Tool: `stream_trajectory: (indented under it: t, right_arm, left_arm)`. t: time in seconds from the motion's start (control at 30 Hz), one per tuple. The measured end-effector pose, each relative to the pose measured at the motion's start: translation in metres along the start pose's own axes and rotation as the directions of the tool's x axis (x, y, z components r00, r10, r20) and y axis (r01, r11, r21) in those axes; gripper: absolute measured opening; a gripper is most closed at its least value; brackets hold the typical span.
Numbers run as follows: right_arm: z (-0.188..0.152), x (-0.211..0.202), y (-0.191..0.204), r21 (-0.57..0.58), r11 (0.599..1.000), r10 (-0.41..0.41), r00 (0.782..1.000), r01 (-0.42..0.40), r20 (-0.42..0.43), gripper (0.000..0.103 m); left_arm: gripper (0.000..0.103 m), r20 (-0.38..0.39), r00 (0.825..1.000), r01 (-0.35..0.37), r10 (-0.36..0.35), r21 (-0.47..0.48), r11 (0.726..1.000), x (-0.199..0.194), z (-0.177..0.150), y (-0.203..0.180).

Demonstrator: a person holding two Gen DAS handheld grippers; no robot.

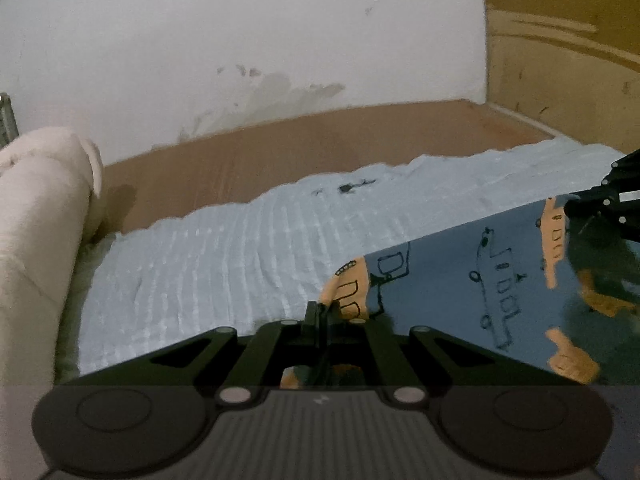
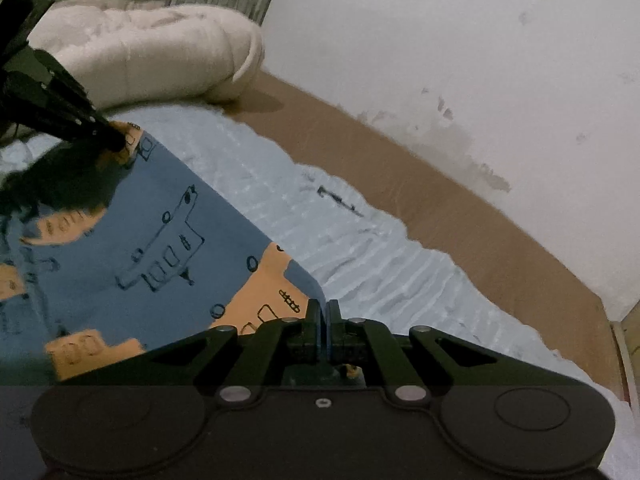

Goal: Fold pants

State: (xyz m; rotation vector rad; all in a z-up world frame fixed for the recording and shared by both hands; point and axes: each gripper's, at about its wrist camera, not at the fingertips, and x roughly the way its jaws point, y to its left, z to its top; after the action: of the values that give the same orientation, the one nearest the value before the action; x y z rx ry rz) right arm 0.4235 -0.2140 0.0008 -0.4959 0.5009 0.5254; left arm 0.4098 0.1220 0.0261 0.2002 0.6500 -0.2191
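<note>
The left claw (image 1: 322,310) is clamped tight on one corner of the blue cotton pants with orange and outlined vehicle prints (image 1: 460,280); the right claw (image 2: 323,308) pinches the opposite corner. The edge between them is stretched taut, raised above the pale blue ribbed bedspread (image 1: 224,256). A cream tufted cushion (image 2: 152,52) lies beyond, and bare brown mattress (image 2: 420,200) borders the white wall (image 1: 280,32).

Stained white wall (image 1: 280,40) behind a brown mattress (image 1: 240,160), cream pillow (image 2: 152,52)
</note>
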Motion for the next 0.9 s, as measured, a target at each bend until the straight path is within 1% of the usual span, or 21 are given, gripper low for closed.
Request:
stream_trajectory:
  t: [0.2,0.33,0.47,0.57,0.67,0.73,0.8,0.9]
  right_arm:
    - [-0.006,-0.070,0.024,-0.005,1.000,-0.015,0.997,0.015,0.077,0.000]
    - [-0.017,-0.121,0.045,-0.005,1.000,-0.013,0.993,0.013,0.120,0.000]
    - [-0.034,-0.164,0.069,0.009,1.000,0.001,0.991,-0.002,0.130,0.000]
    - [-0.049,-0.186,0.087,0.010,1.000,0.011,0.992,-0.012,0.127,0.000]
    - [-0.066,-0.203,0.111,0.003,1.000,0.018,0.995,-0.019,0.103,0.000]
    - [-0.080,-0.209,0.128,0.002,1.000,0.024,0.996,-0.025,0.082,0.000]
    - [-0.093,-0.211,0.145,-0.025,1.000,0.017,0.998,-0.015,0.067,0.000]
    - [-0.106,-0.210,0.165,-0.041,0.999,0.009,0.999,-0.007,0.052,0.000]
  left_arm:
    - [0.002,0.077,0.996,0.032,-0.034,0.029,0.999,-0.062,-0.013,-0.012]
    - [0.002,0.121,0.992,0.036,-0.044,0.067,0.997,-0.106,-0.034,-0.029]
    - [0.002,0.143,0.989,0.018,-0.037,0.130,0.991,-0.141,-0.065,-0.049]
    - [0.002,0.154,0.987,0.007,-0.033,0.166,0.986,-0.156,-0.089,-0.064]
    - [0.002,0.146,0.989,0.008,-0.035,0.184,0.983,-0.162,-0.117,-0.076]
    - [0.002,0.142,0.990,-0.011,-0.020,0.216,0.976,-0.164,-0.135,-0.087]
    - [0.002,0.134,0.991,-0.031,-0.002,0.250,0.968,-0.164,-0.151,-0.097]
    - [0.002,0.125,0.992,-0.054,0.020,0.281,0.958,-0.162,-0.163,-0.105]
